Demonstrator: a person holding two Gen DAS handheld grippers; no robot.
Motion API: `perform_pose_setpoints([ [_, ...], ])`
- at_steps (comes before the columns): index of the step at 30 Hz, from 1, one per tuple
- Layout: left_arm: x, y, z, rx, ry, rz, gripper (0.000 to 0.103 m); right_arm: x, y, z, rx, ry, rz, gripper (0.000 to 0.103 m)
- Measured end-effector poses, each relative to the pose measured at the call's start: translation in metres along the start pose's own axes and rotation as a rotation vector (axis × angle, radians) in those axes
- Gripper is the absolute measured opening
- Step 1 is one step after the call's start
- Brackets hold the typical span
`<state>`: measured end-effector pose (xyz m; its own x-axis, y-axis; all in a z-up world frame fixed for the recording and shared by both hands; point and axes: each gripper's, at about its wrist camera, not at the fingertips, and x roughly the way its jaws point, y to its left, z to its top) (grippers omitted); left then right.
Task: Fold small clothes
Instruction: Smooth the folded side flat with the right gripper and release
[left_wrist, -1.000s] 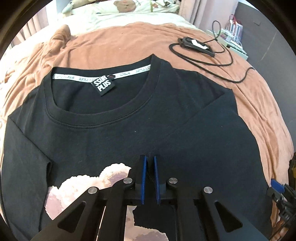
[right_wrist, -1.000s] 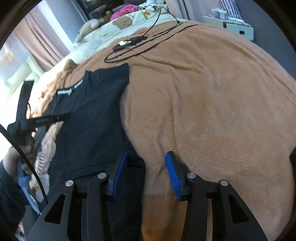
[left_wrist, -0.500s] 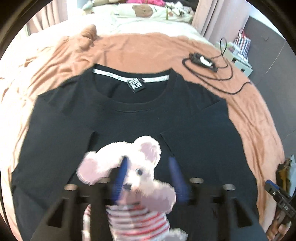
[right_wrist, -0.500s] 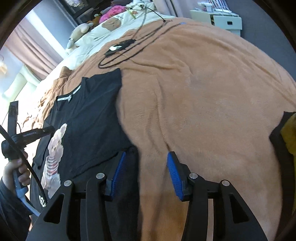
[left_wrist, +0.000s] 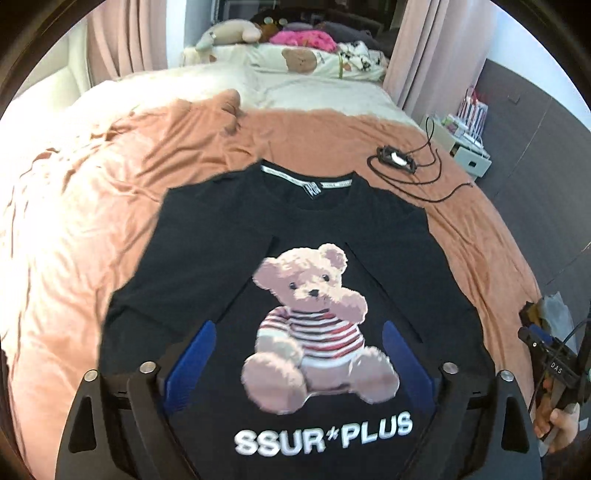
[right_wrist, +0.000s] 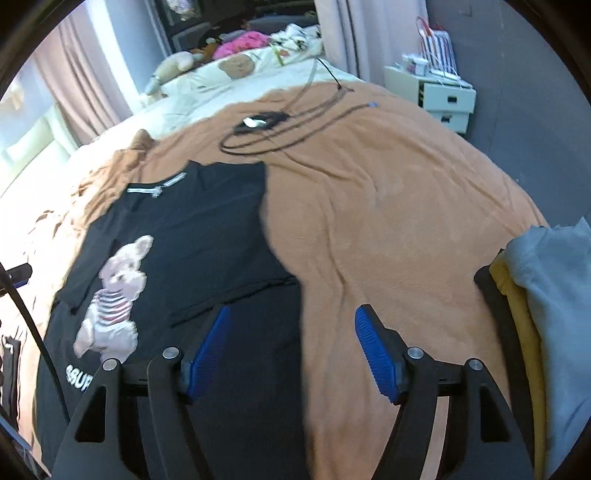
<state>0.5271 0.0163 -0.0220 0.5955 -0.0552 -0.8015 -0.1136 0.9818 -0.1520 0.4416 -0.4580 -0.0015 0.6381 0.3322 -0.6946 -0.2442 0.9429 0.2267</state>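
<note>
Operator A: Since the earlier frame, both grippers have risen and backed away from the black T-shirt (left_wrist: 295, 229), so the whole bear print (left_wrist: 314, 325) and the white lettering below it now show in the left wrist view. Report the large items first.

Operator B: Bed (left_wrist: 317, 92): covered by a tan blanket (right_wrist: 388, 221). The T-shirt lies flat on the blanket, front up, collar toward the pillows, both sleeves folded in over the body. From the right wrist view the garment occupies the left part of the blanket (right_wrist: 207, 229).

Operator A: Secondary items?

Operator B: A stack of folded clothes (right_wrist: 546, 314), blue over yellow, sits at the right edge of the right wrist view, well apart from the T-shirt. A black cable with a small device (left_wrist: 397, 160) lies on the blanket beyond the T-shirt's right shoulder.

Operator A: Gripper status?

Operator B: Left gripper (left_wrist: 297, 354): jaws wide and opening, above the bear print, nothing held. Right gripper (right_wrist: 293, 343): jaws apart and opening, above the T-shirt's right edge and bare blanket, nothing held. The right hand (left_wrist: 561, 428) is visible at the left view's right edge.
</note>
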Motion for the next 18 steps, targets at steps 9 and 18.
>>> perform_pose_setpoints([
  [9, -0.072, 0.031, -0.036, -0.051, -0.102, -0.014, 0.095, -0.069, 0.026, -0.025, -0.058, -0.076, -0.045, 0.068],
  [18, -0.133, 0.06, -0.076, -0.095, -0.169, -0.02, 0.095, -0.119, 0.045, -0.049, -0.084, -0.114, -0.043, 0.069],
])
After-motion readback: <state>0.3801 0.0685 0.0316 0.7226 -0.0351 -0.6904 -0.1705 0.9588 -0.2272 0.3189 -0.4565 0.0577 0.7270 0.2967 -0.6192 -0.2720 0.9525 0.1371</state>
